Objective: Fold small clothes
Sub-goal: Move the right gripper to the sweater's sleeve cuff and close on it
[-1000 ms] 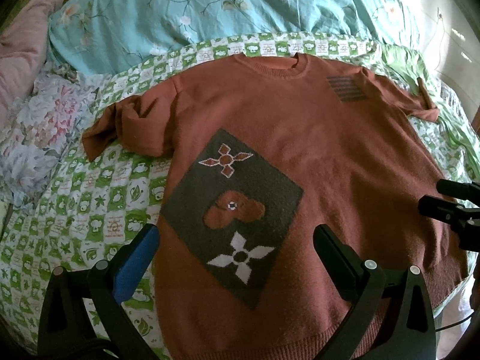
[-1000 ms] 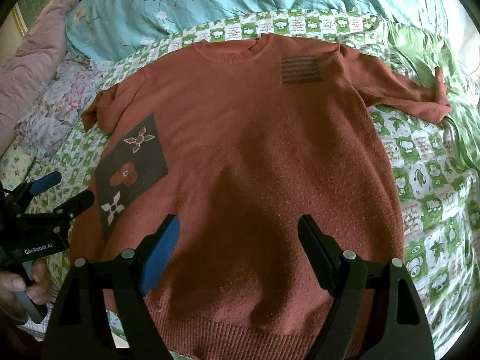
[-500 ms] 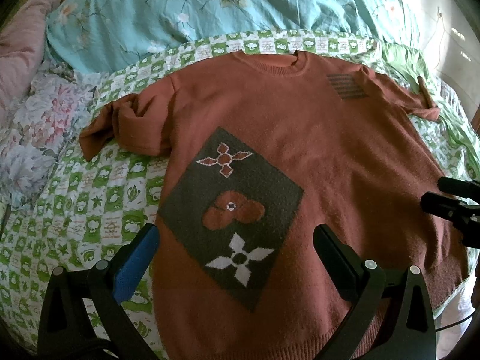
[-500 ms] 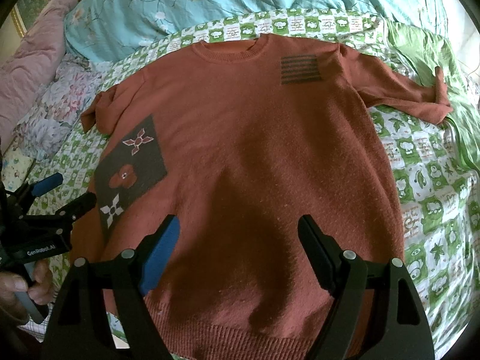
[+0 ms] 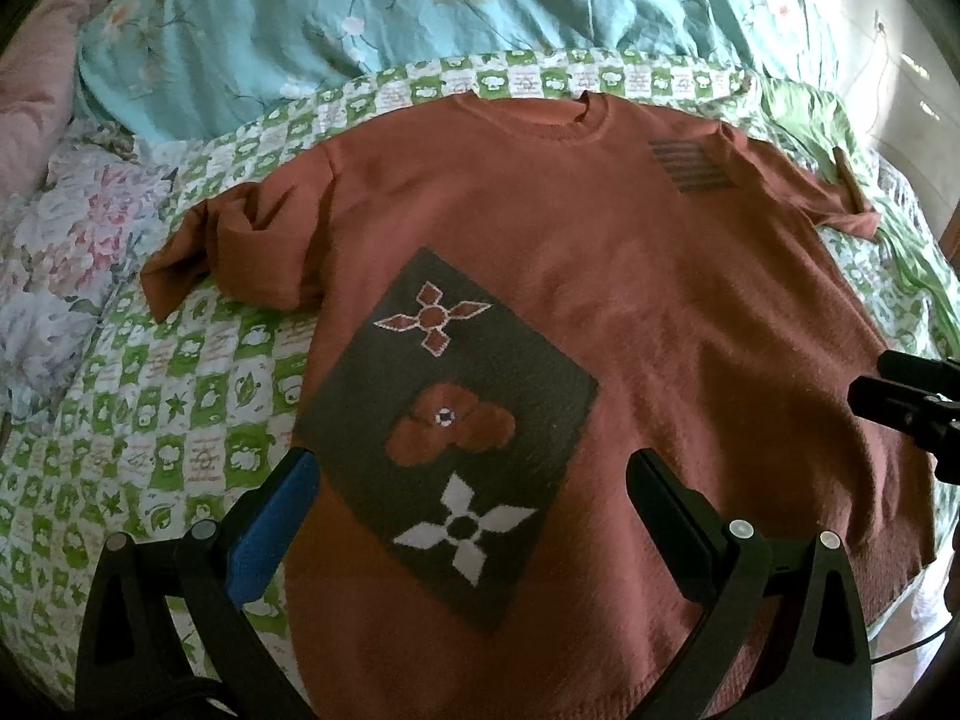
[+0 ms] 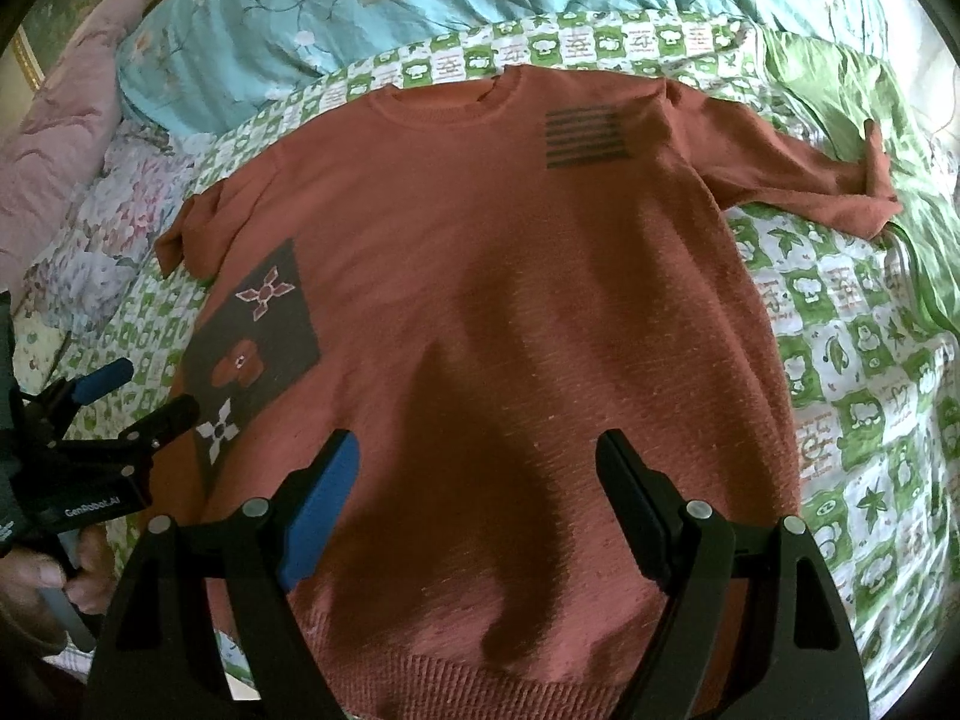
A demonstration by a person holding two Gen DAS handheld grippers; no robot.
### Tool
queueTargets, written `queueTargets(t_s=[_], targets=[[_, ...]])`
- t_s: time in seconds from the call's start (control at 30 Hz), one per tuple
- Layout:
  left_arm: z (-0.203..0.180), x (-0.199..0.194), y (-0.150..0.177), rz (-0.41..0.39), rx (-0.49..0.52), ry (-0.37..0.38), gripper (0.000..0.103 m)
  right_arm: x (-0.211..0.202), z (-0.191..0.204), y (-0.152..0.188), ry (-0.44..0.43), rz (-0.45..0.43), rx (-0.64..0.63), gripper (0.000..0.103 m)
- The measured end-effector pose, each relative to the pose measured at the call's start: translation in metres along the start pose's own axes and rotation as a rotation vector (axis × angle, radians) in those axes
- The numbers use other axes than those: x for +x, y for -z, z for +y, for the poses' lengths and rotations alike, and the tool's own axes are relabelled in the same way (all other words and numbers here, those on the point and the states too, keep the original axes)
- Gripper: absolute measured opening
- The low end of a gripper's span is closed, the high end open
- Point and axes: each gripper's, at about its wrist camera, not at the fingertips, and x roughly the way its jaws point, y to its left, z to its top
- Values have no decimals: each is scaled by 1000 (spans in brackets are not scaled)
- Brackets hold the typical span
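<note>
1. Nearest the lens in the left wrist view, the left gripper point(image 5: 474, 516) is seen spread wide, nothing caught between its fingers; it is held above the lower part of the sweater point(image 5: 630, 312), over the dark diamond patch point(image 5: 456, 420).
2. In the right wrist view, the right gripper point(image 6: 477, 492) is likewise held spread and empty, poised over the sweater's point(image 6: 510, 300) lower middle, where its shadow is thrown on the knit just above the ribbed hem point(image 6: 480, 678).
3. At the left edge of that view, the left gripper point(image 6: 138, 384) is caught from the side, gripped by a hand point(image 6: 42, 576) at its handle.
4. The rust-brown sweater is laid flat, front up, on the green-and-white checked quilt point(image 5: 150, 420), hem nearest, collar point(image 5: 534, 120) farthest.
5. The sleeve point(image 5: 240, 252) on the left of the view is seen bunched and folded on itself beside the body; the other sleeve point(image 6: 798, 180) is stretched out onto crumpled green fabric point(image 6: 840, 90).
6. A block of dark stripes point(image 6: 585, 138) is shown on the chest near that sleeve.
7. Beyond the collar, a turquoise floral bedcover point(image 5: 360, 30) is spread; a flower-printed pillow point(image 5: 66, 252) and pink bedding point(image 6: 54, 132) are seen far left.
</note>
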Motion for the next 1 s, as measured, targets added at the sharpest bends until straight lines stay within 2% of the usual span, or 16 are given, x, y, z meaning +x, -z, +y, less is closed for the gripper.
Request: queueTargets(t_s=[0.27,0.43,0.53,0.9,1.0], targets=[[-6,10,-10,15,13,16,102,-1,-12,-7,-3,-3,37,82],[-5,23,-29,40,-1,37,102,-6,-47,-27,5,-20,140,82],[-1,29,-46,27,-28,55,102,-13,-83,-45,31,-56,222,81],[6,66,-113,28,-53,35,102,-36,-252,-114,177,-201,531,81],[5,78,-129,31,-63,35,102,-33,-293,-132,204,-224,584,73]])
